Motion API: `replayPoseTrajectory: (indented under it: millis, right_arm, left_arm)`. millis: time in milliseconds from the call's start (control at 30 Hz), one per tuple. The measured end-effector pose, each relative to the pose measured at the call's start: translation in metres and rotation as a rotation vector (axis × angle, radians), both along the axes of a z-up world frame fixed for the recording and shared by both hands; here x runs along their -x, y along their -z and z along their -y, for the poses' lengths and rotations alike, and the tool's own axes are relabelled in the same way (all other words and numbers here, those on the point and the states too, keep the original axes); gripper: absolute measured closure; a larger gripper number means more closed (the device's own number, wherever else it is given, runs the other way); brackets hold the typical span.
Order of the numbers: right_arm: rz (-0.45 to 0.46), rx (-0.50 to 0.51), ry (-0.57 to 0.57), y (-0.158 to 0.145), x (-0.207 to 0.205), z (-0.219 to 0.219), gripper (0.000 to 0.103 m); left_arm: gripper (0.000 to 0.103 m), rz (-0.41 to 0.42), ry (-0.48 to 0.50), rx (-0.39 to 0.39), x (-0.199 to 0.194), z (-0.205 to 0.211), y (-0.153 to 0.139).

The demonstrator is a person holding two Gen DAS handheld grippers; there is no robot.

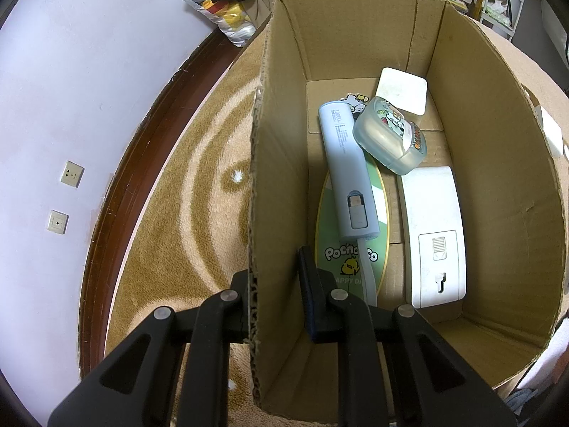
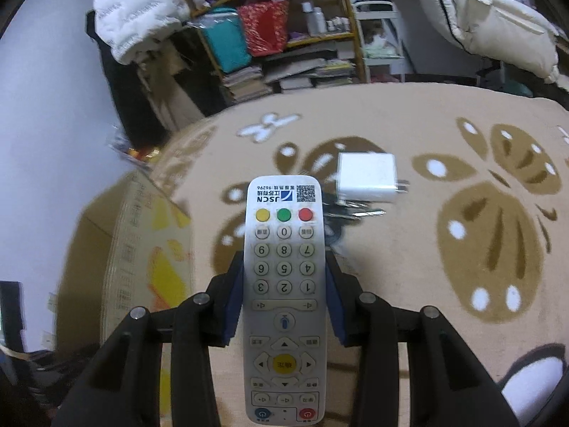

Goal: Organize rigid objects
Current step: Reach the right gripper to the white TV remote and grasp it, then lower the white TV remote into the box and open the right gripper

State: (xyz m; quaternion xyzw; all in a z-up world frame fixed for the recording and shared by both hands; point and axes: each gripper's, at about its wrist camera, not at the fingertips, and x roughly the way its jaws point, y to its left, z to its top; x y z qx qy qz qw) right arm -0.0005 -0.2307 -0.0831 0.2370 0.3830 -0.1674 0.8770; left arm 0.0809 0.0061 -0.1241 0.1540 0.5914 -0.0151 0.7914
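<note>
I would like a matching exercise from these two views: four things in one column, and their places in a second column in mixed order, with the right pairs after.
Things:
1. remote control
2. white charger
3. blue power bank
4. cardboard box wall

Places:
A. lying on the patterned carpet
B. inside the box, resting on a green card
C. between the pads of the right tool
D. clamped by the left tool

Pairs: 1-C, 2-A, 3-B, 4-D
</note>
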Motion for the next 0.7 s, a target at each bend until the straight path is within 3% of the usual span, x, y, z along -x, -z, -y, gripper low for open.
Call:
replayPoseTrajectory:
  millis: [133,700]
  right_arm:
    - [0.047,0.044,-0.055,-0.019,-0.003,-0.015,0.060]
    - [0.182,0.045,-0.197,-0.074,-0.007,-0.067,0.060]
  left_arm:
    - [0.085,0.000,0.000,0.000,0.001,0.001,0.000]
    - [0.085,-0.003,0.001,0.002,0.001,0.002,0.002]
